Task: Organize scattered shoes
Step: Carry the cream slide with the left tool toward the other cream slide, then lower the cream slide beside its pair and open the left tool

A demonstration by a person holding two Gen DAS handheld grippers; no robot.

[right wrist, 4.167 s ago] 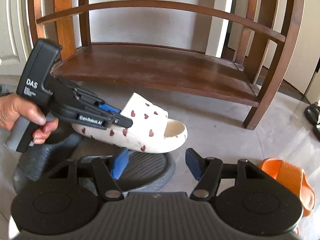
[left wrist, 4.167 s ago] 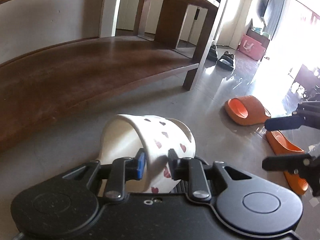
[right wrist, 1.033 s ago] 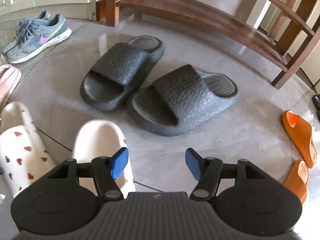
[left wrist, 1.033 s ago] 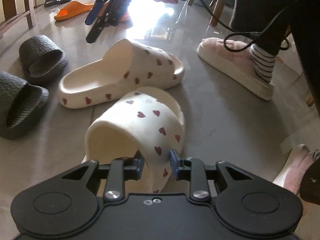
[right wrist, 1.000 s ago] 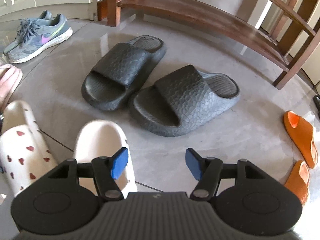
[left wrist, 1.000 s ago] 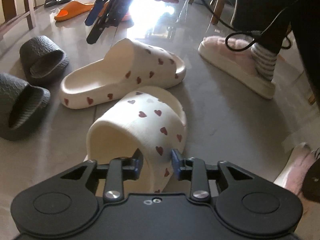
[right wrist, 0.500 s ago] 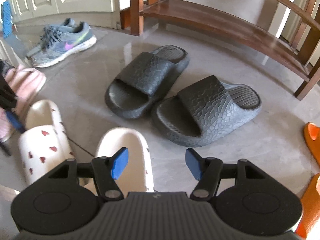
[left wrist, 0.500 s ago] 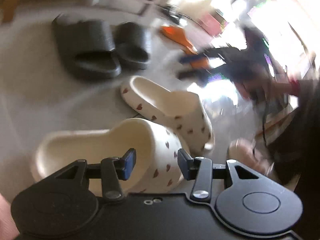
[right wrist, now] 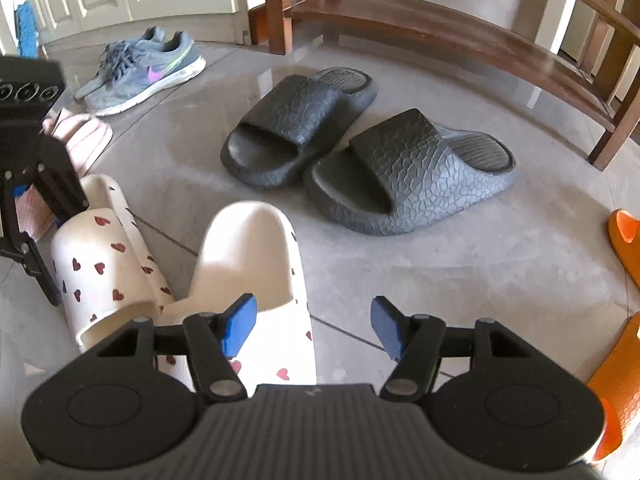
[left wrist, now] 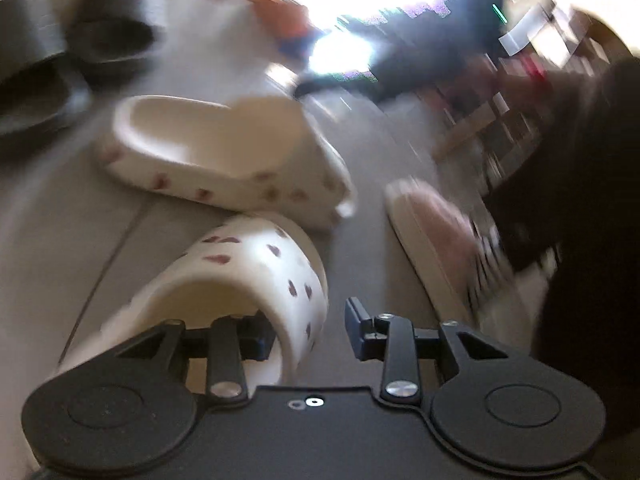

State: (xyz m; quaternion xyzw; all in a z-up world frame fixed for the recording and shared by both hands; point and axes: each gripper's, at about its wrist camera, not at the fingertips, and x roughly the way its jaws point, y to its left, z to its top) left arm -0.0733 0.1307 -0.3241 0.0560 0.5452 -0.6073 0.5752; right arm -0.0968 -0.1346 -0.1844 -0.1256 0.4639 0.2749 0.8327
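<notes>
Two white slides with red hearts lie side by side on the grey floor. The left wrist view is blurred by motion. In it the near heart slide (left wrist: 256, 272) sits low and the other heart slide (left wrist: 208, 152) lies beyond. My left gripper (left wrist: 308, 334) is open, one finger inside the near slide's strap and the other outside, with a wide gap. From the right wrist I see both heart slides (right wrist: 252, 264) (right wrist: 104, 268), with my left gripper (right wrist: 36, 208) at the far left. My right gripper (right wrist: 313, 324) hangs open above the nearer one, holding nothing.
A pair of black textured slides (right wrist: 300, 128) (right wrist: 412, 168) lies ahead, before the wooden shoe rack (right wrist: 440, 28). Grey sneakers (right wrist: 144, 72) rest by the doors, orange slides (right wrist: 624, 240) at the right edge. A person's foot in a pink slipper (left wrist: 436, 236) stands close by.
My left gripper has opened off the heart slide, which now rests on the floor beside its mate, and the left view swings fast. The right gripper stays open and has drawn back.
</notes>
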